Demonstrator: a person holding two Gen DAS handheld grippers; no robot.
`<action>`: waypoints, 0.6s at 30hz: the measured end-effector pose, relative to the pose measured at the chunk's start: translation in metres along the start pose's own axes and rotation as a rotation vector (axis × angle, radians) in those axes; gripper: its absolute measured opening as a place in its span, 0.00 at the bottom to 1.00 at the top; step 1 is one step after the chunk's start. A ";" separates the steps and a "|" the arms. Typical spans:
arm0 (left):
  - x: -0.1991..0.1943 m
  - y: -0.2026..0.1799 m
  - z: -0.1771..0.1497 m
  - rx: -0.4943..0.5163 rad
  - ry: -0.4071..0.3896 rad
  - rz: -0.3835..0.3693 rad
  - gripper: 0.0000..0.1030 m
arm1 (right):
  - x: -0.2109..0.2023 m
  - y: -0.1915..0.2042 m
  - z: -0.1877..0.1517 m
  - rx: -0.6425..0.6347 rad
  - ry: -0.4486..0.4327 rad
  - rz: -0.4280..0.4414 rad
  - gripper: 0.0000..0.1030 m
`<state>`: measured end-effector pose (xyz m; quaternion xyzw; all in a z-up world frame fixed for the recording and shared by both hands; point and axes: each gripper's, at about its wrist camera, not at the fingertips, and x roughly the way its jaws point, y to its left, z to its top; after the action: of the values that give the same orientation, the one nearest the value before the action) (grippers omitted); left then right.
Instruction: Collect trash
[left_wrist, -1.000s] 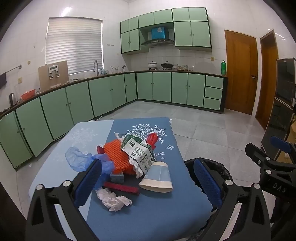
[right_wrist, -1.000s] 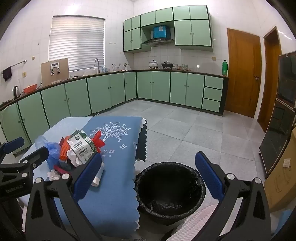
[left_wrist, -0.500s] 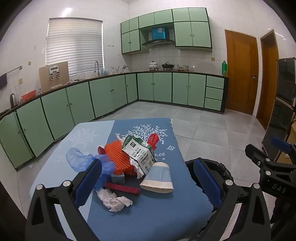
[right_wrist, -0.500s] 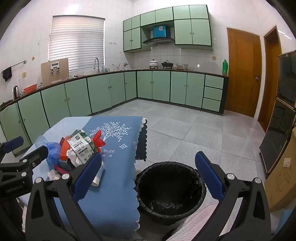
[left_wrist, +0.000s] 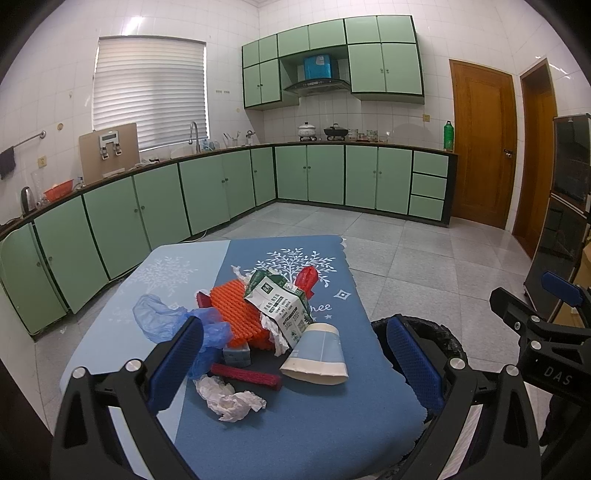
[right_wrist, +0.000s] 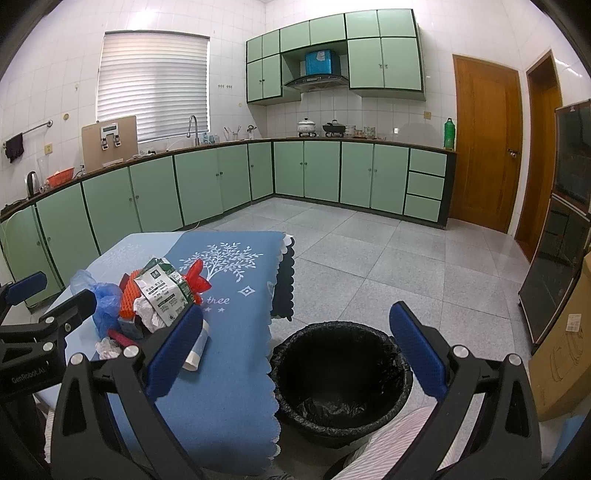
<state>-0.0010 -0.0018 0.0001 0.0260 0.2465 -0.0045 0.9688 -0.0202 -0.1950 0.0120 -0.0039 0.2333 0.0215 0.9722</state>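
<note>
A heap of trash lies on the blue table (left_wrist: 325, 421): a crumpled white tissue (left_wrist: 231, 400), a paper cup (left_wrist: 319, 356) on its side, a green-and-white carton (left_wrist: 282, 304), orange foam netting (left_wrist: 234, 314), a blue plastic bag (left_wrist: 162, 319), a red wrapper (left_wrist: 245, 374). My left gripper (left_wrist: 291, 363) hovers open above the table's near edge, short of the heap. My right gripper (right_wrist: 293, 349) stands open above the black-lined trash bin (right_wrist: 341, 376) on the floor to the table's right. The heap also shows at the carton (right_wrist: 164, 291).
The bin's rim (left_wrist: 439, 332) peeks past the table's right edge. Green cabinets (left_wrist: 221, 192) run along the back and left walls. A dark appliance (right_wrist: 569, 221) and a cardboard box (right_wrist: 565, 350) stand at the right. Grey tiled floor (right_wrist: 369, 251) lies beyond.
Both grippers have hardly moved; the left view has shifted very slightly. Nothing was grasped or released.
</note>
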 end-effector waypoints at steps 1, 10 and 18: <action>0.000 0.000 0.000 0.000 -0.001 0.000 0.94 | 0.000 0.000 0.000 0.000 0.000 0.000 0.95; 0.000 0.002 0.003 0.001 0.001 0.001 0.94 | 0.001 0.000 0.000 0.001 0.001 0.000 0.95; 0.001 0.003 0.002 0.003 0.003 0.000 0.94 | 0.004 0.002 -0.006 0.003 0.003 0.001 0.95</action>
<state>0.0006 0.0013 0.0018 0.0274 0.2479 -0.0049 0.9684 -0.0193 -0.1931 0.0050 -0.0026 0.2349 0.0214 0.9718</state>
